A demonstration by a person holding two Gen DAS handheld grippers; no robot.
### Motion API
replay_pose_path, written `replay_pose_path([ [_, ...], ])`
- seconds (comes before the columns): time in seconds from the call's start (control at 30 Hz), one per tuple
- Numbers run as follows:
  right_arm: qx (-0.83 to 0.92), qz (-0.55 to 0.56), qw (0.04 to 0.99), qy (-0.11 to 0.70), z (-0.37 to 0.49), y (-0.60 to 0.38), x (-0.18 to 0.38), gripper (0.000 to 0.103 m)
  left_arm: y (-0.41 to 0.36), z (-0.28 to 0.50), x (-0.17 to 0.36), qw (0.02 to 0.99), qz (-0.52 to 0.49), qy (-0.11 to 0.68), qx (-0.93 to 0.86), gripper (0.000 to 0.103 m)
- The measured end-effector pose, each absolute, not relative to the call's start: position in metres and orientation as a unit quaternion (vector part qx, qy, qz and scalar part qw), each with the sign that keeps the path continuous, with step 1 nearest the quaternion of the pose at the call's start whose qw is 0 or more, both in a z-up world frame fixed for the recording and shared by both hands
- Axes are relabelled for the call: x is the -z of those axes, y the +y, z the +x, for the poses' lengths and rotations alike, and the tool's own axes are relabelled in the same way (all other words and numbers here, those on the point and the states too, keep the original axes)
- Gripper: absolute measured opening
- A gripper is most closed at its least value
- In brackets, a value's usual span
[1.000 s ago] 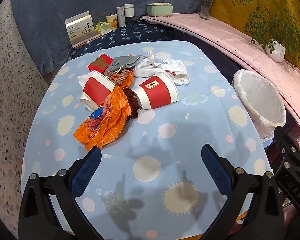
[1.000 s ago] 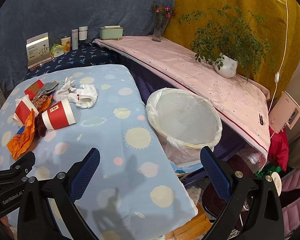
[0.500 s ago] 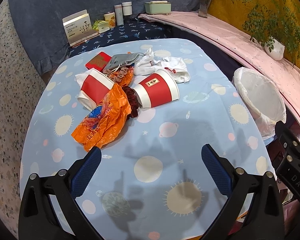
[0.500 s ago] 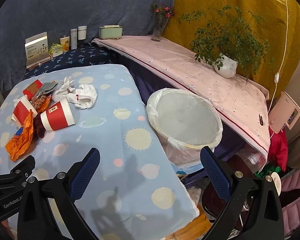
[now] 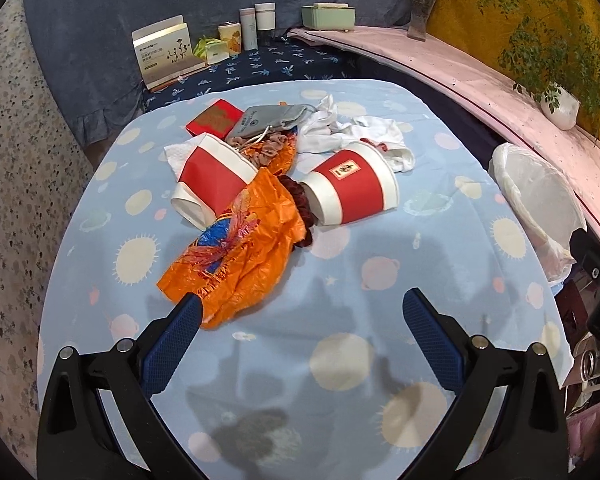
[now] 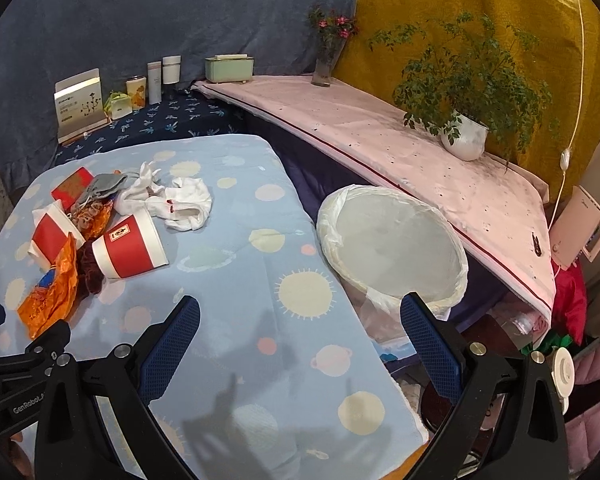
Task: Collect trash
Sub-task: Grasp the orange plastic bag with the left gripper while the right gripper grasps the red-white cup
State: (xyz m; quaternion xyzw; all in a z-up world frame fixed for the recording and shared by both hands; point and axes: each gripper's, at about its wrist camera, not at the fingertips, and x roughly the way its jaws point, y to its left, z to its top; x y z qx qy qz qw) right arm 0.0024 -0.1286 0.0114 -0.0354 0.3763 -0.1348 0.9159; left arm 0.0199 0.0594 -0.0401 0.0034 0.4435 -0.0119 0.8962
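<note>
- On the blue patterned table (image 5: 440, 184), the trash lies in one heap toward the far left: an orange wrapper (image 5: 236, 256), two red paper cups (image 5: 352, 188) (image 5: 212, 178) on their sides, a dark red scrunchie (image 5: 298, 208) between them, and white cloth (image 5: 360, 132) behind.
- Both tools are empty with their jaws spread wide; the left gripper (image 5: 298, 316) hovers with one pad just at the near edge of the wrapper, and the right gripper (image 6: 300, 320) hangs over bare table beside the lined bin (image 6: 392, 240).
- Thin, crinkled wrapper is likely to slide or tear if pinched only at its edge, so a shallow bite could lose it on the way across.
- Because the wrapper overlaps the scrunchie and one cup, lifting it may drag or roll those pieces, and a round cup on its side could roll off the table.
- A red packet (image 5: 216, 120) and a grey pouch (image 5: 272, 118) sit in the same heap; I cannot tell whether they are trash, so grabbing by the clump risks binning something meant to stay.
- Standing off the table's right edge, the bin could be missed by a light wrapper dropped from high up.
</note>
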Motion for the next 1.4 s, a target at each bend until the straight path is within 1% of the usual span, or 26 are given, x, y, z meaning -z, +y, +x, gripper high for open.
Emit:
replay_pose_path([
  [0.17, 0.109, -0.041, 0.917, 0.382, 0.023, -0.105, 0.0, 0.096, 0.085, 0.035, 0.051, 0.897, 0.01, 0.441, 0.02, 0.096],
  [0.43, 0.059, -0.047, 0.916, 0.393, 0.061, -0.058, 0.021, 0.096, 0.125, 0.062, 0.083, 0.887, 0.007, 0.461, 0.034, 0.096],
  [0.63, 0.034, -0.05, 0.912, 0.405, 0.083, -0.029, 0.036, 0.096, 0.149, 0.078, 0.104, 0.875, -0.033, 0.477, 0.073, 0.096],
  [0.73, 0.029, -0.056, 0.91, 0.409, 0.09, -0.016, 0.043, 0.096, 0.158, 0.083, 0.112, 0.869, -0.062, 0.482, 0.09, 0.093],
  [0.77, 0.027, -0.057, 0.909, 0.412, 0.091, -0.014, 0.045, 0.096, 0.16, 0.084, 0.115, 0.866, -0.073, 0.485, 0.097, 0.087],
  [0.83, 0.022, -0.06, 0.907, 0.416, 0.095, -0.008, 0.05, 0.095, 0.161, 0.083, 0.114, 0.867, -0.077, 0.481, 0.105, 0.084],
  [0.87, 0.022, -0.062, 0.906, 0.417, 0.096, -0.006, 0.051, 0.095, 0.16, 0.083, 0.114, 0.868, -0.075, 0.478, 0.111, 0.074],
  [0.9, 0.022, -0.064, 0.905, 0.42, 0.097, -0.004, 0.053, 0.095, 0.159, 0.082, 0.113, 0.868, -0.071, 0.476, 0.121, 0.069],
  [0.93, 0.021, -0.064, 0.904, 0.421, 0.099, -0.002, 0.055, 0.095, 0.157, 0.081, 0.112, 0.869, -0.067, 0.474, 0.126, 0.06],
  [1.0, 0.019, -0.062, 0.902, 0.426, 0.102, 0.0, 0.057, 0.094, 0.155, 0.081, 0.109, 0.87, -0.065, 0.47, 0.132, 0.052],
  [1.03, 0.018, -0.062, 0.902, 0.428, 0.103, 0.002, 0.059, 0.094, 0.155, 0.081, 0.107, 0.87, -0.067, 0.468, 0.137, 0.043],
  [1.07, 0.016, -0.063, 0.901, 0.429, 0.105, 0.003, 0.06, 0.092, 0.155, 0.081, 0.106, 0.87, -0.07, 0.468, 0.142, 0.035],
  [1.1, 0.015, -0.065, 0.9, 0.431, 0.106, 0.004, 0.062, 0.089, 0.155, 0.082, 0.104, 0.869, -0.072, 0.467, 0.144, 0.032],
  [1.17, 0.012, -0.068, 0.897, 0.436, 0.109, 0.007, 0.066, 0.085, 0.155, 0.083, 0.101, 0.867, -0.078, 0.467, 0.153, 0.018],
  [1.23, 0.009, -0.067, 0.895, 0.441, 0.113, 0.011, 0.07, 0.08, 0.154, 0.084, 0.098, 0.865, -0.083, 0.47, 0.157, 0.013],
  [1.3, 0.004, -0.062, 0.893, 0.446, 0.116, 0.013, 0.074, 0.073, 0.154, 0.084, 0.096, 0.865, -0.086, 0.469, 0.155, 0.012],
  [1.37, -0.002, -0.056, 0.891, 0.451, 0.119, 0.016, 0.076, 0.068, 0.155, 0.083, 0.092, 0.866, -0.09, 0.467, 0.153, 0.012],
  [1.4, -0.005, -0.053, 0.89, 0.454, 0.12, 0.018, 0.078, 0.064, 0.157, 0.083, 0.09, 0.867, -0.091, 0.465, 0.151, 0.012],
])
